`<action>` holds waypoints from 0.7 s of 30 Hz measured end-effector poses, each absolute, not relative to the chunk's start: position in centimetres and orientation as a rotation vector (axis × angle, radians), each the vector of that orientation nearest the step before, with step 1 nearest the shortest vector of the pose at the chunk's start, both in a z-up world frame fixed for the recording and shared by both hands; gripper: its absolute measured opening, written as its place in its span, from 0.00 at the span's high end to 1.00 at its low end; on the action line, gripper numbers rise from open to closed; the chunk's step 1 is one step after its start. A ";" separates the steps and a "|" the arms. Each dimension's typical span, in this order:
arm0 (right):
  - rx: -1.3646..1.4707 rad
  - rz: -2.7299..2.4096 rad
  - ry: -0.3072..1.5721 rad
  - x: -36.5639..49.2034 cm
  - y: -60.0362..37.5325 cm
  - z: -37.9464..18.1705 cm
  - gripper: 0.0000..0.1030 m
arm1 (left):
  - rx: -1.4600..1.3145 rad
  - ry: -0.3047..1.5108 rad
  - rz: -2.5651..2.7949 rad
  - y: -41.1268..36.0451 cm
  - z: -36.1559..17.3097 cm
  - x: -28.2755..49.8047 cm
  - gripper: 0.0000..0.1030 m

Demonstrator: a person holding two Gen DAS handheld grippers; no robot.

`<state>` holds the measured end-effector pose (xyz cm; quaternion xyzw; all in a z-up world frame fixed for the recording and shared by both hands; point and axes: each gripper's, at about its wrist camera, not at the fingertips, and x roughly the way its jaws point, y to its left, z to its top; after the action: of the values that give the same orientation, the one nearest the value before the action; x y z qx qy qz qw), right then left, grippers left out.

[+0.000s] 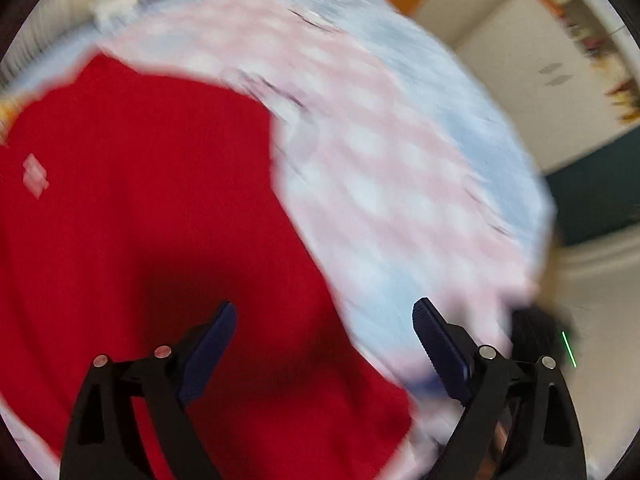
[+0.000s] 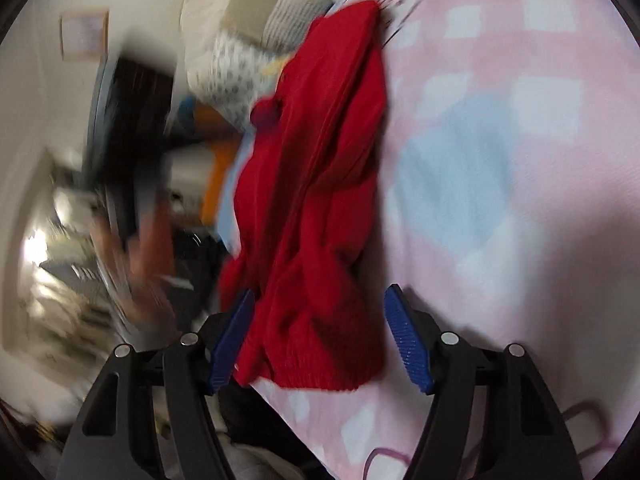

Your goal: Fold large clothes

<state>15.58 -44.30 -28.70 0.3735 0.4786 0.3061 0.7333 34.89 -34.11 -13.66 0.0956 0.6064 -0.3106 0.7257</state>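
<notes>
Lying soft on the checked bedspread (image 2: 500, 128), the red sweater (image 2: 320, 208) looks floppy; its ribbed hem sits between the right gripper (image 2: 320, 320) fingers, unpinched. Left gripper (image 1: 324, 320) hovers wide, empty.

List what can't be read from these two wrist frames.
- Left wrist: motion blur; small white patch on the red garment is unreadable.
- Right wrist: room at left smeared; dark object unidentifiable.
- Right wrist: whether the right gripper pinches the garment's hem is unclear.
</notes>
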 end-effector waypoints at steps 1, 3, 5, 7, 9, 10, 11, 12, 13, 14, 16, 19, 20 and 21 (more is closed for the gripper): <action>0.740 0.655 1.063 15.3 -43.0 -28.2 0.40 | 0.288 1.326 -0.595 -35.5 -13.9 36.6 0.12; 0.621 0.635 1.062 14.7 -40.7 -27.4 0.64 | 0.430 1.320 -0.479 -38.7 -14.8 39.2 0.12; 0.615 0.663 1.044 14.4 -39.7 -27.0 0.79 | 0.596 1.312 -0.380 -41.6 -16.5 40.5 0.12; 0.618 0.643 1.017 14.1 -39.5 -26.5 0.80 | 0.801 1.257 -0.265 -44.2 -18.2 41.2 0.12; 0.607 0.640 0.985 13.6 -39.4 -25.8 0.80 | 0.964 1.205 -0.164 -45.8 -20.0 41.9 0.12; 0.613 0.649 0.971 13.3 -39.4 -25.4 0.80 | 1.007 1.190 -0.128 -46.3 -20.5 42.2 0.12; 0.611 0.651 0.961 13.0 -39.4 -25.1 0.80 | 1.048 1.177 -0.093 -46.7 -21.2 42.7 0.10; 0.607 0.651 0.950 12.8 -39.5 -24.9 0.80 | 1.075 1.167 -0.068 -46.8 -21.6 42.9 0.10; 0.607 0.656 0.942 12.6 -39.6 -24.7 0.80 | 1.112 1.151 -0.044 -46.9 -22.1 43.2 0.10; 0.609 0.662 0.936 12.5 -39.6 -24.6 0.80 | 1.136 1.134 -0.020 -47.0 -22.4 43.6 0.10; 0.595 0.665 0.926 12.3 -39.5 -24.2 0.80 | 1.128 1.123 0.007 -46.8 -22.3 44.6 0.10; 0.597 0.667 0.921 12.6 -39.6 -24.3 0.80 | 1.017 1.155 -0.005 -45.6 -21.8 45.1 0.11; 0.599 0.661 0.921 12.7 -39.5 -24.4 0.80 | 0.983 1.169 -0.023 -45.3 -21.6 45.4 0.17; 0.605 0.659 0.916 12.7 -39.4 -24.7 0.80 | 0.924 1.200 -0.060 -44.8 -21.3 45.7 0.35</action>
<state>12.70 -39.35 -24.67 0.2824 0.4274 0.3074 0.8019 45.67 -44.77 -21.31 0.4190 0.5443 -0.0272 0.7262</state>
